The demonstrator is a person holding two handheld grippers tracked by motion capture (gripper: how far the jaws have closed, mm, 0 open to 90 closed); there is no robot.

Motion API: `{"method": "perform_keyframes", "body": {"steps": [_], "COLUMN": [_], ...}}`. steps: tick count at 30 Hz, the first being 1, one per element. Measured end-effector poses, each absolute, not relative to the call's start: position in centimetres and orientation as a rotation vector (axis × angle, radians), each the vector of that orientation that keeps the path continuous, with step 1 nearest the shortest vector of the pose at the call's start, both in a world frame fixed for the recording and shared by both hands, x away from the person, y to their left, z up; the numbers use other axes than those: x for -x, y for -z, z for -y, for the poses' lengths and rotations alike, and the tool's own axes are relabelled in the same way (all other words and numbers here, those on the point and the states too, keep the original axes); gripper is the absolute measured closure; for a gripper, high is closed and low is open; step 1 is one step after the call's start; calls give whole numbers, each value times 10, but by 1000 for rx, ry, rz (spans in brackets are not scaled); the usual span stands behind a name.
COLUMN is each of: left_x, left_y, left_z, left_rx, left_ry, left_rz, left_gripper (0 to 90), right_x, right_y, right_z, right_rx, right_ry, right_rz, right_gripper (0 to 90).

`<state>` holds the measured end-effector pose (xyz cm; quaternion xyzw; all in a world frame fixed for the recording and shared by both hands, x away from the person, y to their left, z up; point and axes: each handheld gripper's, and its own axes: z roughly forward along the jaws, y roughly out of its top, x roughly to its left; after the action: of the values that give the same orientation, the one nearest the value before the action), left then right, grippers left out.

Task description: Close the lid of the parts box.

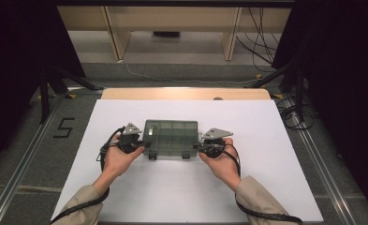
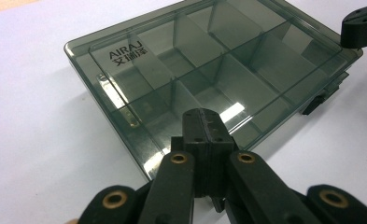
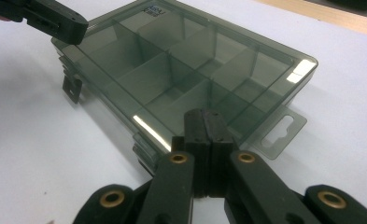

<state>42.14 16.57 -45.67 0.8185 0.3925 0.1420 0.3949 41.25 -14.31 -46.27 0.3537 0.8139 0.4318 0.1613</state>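
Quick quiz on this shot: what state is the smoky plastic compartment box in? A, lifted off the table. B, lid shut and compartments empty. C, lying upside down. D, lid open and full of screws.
B: the compartment box lies on the white table with its clear lid down flat, and the divided cells seen through it hold nothing.

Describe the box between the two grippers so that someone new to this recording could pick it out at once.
On the white sheet that covers the table, look at the middle, between the person's two hands. There lies a flat, smoky see-through organizer box, its lid down, with dividers forming empty compartments inside. It bears a printed AIRAJ mark on the lid, dark latches on its near edge and a hang tab at one end.
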Motion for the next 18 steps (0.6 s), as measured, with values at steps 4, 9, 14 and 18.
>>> {"method": "perform_keyframes", "body": {"steps": [4, 9, 14, 18], "left_x": [-419, -415, -408, -401], "left_y": [458, 457, 451, 446], "left_z": [-165, -166, -166, -165], "left_rx": [-2027, -2013, -1962, -1922], "left_ry": [-368, -391, -450, -477], "left_rz": [-1013, -979, -910, -876], "left_gripper": [846, 721, 332, 159], "right_x": [-412, -411, -408, -402], "right_y": [462, 458, 453, 448], "right_z": [147, 154, 161, 169], "right_rx": [-1013, -1002, -952, -915], "right_ry": [-1253, -1311, -1386, -1448], "right_rz": [-2309, -2275, -2235, -2194], "right_gripper": [837, 711, 540, 426]}}
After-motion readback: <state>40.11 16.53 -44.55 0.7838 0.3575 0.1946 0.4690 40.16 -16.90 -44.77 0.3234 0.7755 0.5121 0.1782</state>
